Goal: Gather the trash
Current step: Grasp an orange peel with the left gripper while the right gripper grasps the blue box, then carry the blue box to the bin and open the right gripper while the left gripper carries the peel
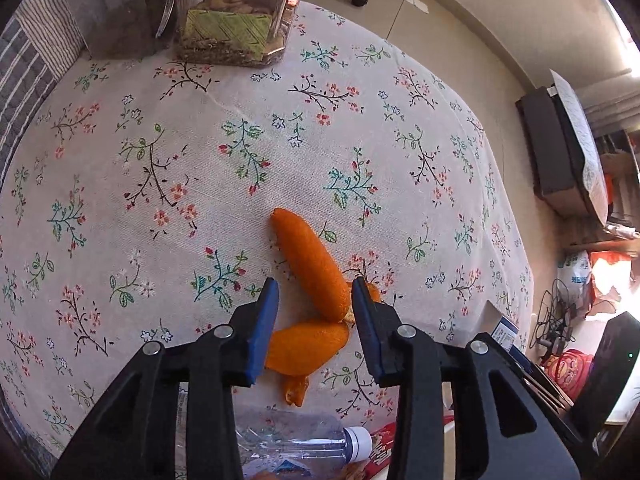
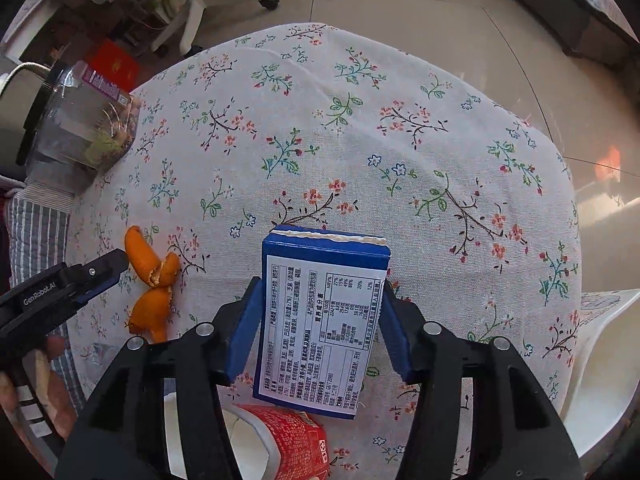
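Note:
Orange peel (image 1: 316, 264) lies in several curled pieces on the flowered tablecloth (image 1: 200, 160). My left gripper (image 1: 316, 286) points down over it, open, with the long piece between its blue pads (image 1: 264, 320) and a gap on the left side. The right wrist view shows the same peel (image 2: 154, 280) with the left gripper (image 2: 120, 270) beside it. My right gripper (image 2: 322, 286) is shut on a blue box (image 2: 320, 320) with a white printed label, pads pressing both long sides. The box's corner (image 1: 504, 328) shows at the left view's right edge.
A clear plastic bottle (image 1: 304, 440) and a red carton (image 2: 288, 440) sit below the grippers at the near table edge. Clear snack containers (image 1: 236, 24) stand at the far side. A white chair (image 2: 600, 360) is at right, an office chair base (image 2: 216, 4) beyond the table.

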### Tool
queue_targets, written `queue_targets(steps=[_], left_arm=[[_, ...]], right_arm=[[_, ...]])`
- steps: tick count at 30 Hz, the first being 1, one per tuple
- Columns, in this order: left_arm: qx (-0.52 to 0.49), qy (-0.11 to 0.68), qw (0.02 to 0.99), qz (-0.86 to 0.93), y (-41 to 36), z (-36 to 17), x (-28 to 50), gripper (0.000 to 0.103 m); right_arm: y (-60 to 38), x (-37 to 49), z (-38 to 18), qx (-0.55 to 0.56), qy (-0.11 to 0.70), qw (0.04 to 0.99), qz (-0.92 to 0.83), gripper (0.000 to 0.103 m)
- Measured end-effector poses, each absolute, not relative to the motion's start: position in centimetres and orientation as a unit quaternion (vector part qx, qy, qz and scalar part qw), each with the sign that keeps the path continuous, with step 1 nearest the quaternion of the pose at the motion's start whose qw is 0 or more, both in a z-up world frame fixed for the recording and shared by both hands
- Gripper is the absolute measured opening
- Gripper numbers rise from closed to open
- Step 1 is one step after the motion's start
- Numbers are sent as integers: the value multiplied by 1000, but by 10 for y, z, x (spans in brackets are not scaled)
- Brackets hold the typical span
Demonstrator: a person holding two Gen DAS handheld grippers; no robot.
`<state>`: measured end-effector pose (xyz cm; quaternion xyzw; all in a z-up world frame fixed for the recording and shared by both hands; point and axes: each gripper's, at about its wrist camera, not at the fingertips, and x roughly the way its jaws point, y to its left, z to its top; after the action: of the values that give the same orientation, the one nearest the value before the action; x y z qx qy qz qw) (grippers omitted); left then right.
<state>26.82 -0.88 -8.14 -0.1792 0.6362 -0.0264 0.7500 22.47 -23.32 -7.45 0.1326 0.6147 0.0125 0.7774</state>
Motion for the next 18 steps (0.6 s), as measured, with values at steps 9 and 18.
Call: queue_targets(steps=[9,18], left_arm=[[-162,646,746,-19,-20,-101,275,29],[-119,621,774,-24,-26,-87,270,14]], right_arm=[[-245,222,-68,139,597,790,11,52],[-242,221,-60,142,582,800,15,53]])
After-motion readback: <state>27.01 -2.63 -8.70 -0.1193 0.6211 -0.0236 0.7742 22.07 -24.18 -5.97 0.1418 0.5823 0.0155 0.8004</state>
